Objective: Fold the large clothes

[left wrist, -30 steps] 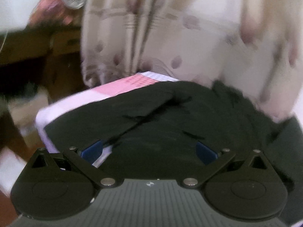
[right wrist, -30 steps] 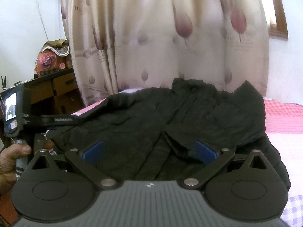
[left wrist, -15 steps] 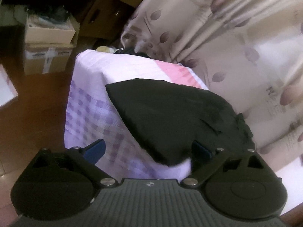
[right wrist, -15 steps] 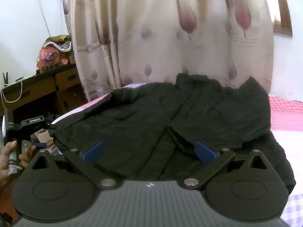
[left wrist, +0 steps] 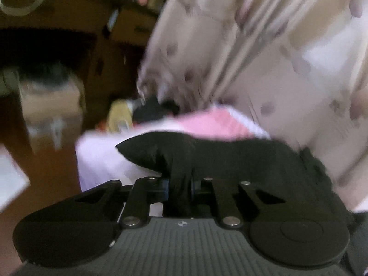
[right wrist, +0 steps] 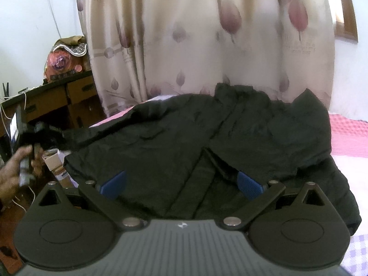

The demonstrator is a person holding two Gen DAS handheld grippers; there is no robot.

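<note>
A large black jacket [right wrist: 230, 138] lies spread on a bed with a pink and lilac checked sheet [right wrist: 349, 133]. My right gripper [right wrist: 181, 184] is open and empty, low over the jacket's near hem. My left gripper [left wrist: 180, 187] is shut on the jacket's left edge [left wrist: 207, 154], which bunches between the blue pads. In the right wrist view the left gripper [right wrist: 41, 133] shows at the far left, holding that edge, with a hand [right wrist: 13, 172] below it. The left wrist view is blurred.
A patterned cream curtain [right wrist: 207, 41] hangs behind the bed. A brown wooden desk with drawers [right wrist: 57, 101] stands at the left, with cardboard boxes [left wrist: 53, 112] on the brown floor beside the bed. The bed corner [left wrist: 92, 151] is near the left gripper.
My left gripper has closed on the jacket's left edge and swung round with it. The right gripper has stayed open in about the same place.
</note>
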